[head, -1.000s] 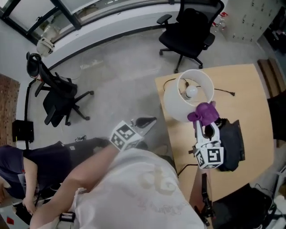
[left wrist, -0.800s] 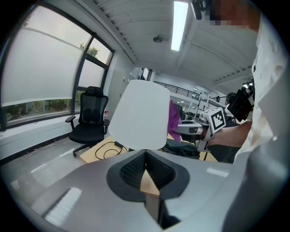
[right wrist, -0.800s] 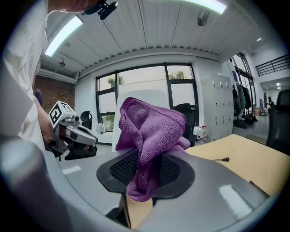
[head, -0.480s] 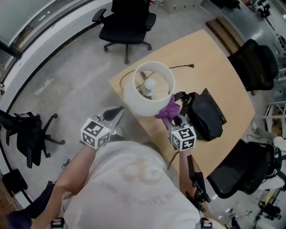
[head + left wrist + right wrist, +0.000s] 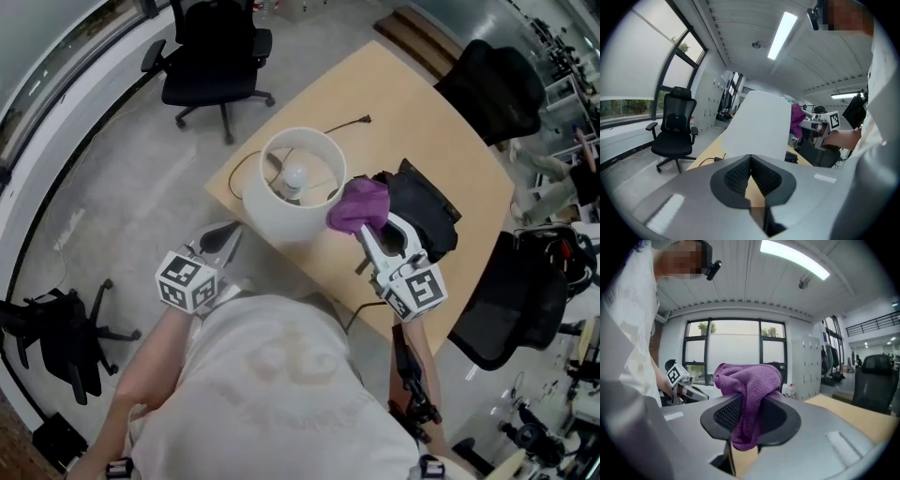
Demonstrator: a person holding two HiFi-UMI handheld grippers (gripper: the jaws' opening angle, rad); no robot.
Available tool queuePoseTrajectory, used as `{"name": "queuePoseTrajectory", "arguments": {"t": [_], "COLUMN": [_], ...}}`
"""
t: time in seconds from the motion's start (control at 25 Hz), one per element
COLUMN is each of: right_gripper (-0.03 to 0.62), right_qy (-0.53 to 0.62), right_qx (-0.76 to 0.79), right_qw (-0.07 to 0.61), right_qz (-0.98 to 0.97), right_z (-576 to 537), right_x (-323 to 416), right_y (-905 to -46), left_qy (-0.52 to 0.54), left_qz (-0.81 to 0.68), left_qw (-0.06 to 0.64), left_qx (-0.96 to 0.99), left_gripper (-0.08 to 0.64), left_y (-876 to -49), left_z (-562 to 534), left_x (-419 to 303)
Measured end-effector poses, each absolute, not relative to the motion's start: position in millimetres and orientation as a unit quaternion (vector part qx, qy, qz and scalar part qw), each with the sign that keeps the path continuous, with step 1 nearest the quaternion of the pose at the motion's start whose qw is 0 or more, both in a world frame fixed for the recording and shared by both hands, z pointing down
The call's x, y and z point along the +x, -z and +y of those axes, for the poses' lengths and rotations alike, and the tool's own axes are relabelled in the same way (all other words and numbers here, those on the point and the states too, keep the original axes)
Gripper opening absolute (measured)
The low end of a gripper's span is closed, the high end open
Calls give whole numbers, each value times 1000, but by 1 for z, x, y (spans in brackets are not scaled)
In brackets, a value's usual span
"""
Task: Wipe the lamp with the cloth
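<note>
A lamp with a white drum shade (image 5: 281,202) and a bare bulb (image 5: 294,175) stands on the wooden table (image 5: 441,131) near its left corner. My right gripper (image 5: 364,223) is shut on a bunched purple cloth (image 5: 359,204), which sits against the right side of the shade. In the right gripper view the cloth (image 5: 749,385) hangs between the pads. My left gripper (image 5: 228,232) is shut with nothing in it, just off the table's edge, pointing at the shade's lower left. The left gripper view shows the shade (image 5: 759,124) straight ahead and the cloth (image 5: 797,122) behind it.
A black bag (image 5: 427,202) lies on the table right of the lamp. The lamp's cord and plug (image 5: 349,123) trail behind it. Black office chairs stand at the far left (image 5: 216,56), far right (image 5: 492,89), near right (image 5: 511,305) and lower left (image 5: 56,333).
The head view has swung round. My right gripper has lifted the cloth from under the shade's lower edge to its right side. My left gripper has come closer to the lamp.
</note>
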State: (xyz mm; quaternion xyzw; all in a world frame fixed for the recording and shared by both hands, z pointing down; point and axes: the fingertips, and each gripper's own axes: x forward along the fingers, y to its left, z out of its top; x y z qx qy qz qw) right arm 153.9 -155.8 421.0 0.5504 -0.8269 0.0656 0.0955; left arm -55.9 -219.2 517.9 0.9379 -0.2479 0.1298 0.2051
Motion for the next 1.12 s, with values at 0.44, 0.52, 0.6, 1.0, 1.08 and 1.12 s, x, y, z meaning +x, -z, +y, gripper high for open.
{"name": "queuePoseTrajectory", "arguments": {"t": [0.44,0.52,0.6,1.0,1.08,1.12], "right_gripper": [117,117,117,115,115,115], "right_qy": [-114,-155,-197,-267,-246,-233], "right_qx": [549,541,536,586,594,594], "right_qw": [153,186,215,217,203,195], "right_qz": [-814,-806,-792,-733,-739,-745], "right_z": [-150,-140,-129,-108,-115,-120], "right_x": [83,79,80,150,167,174], "right_y": [-488,-530,-570,-601,-582,-570], "left_qy": [-140,-142,-144,-133,-130,-129], "left_qz": [-217,-216,-211,-222,-231,-236], "left_qw": [201,203,201,201,202,203], "left_qx": [945,944,946,945,943,941], "left_gripper": [2,2,2,2,2,2], "left_y": [-517,-519,-519,-512,-509,-507], "left_z": [-204,-200,-196,-198,-197,-197], "left_x": [-64,-69,-71,-73,-70,-68]}}
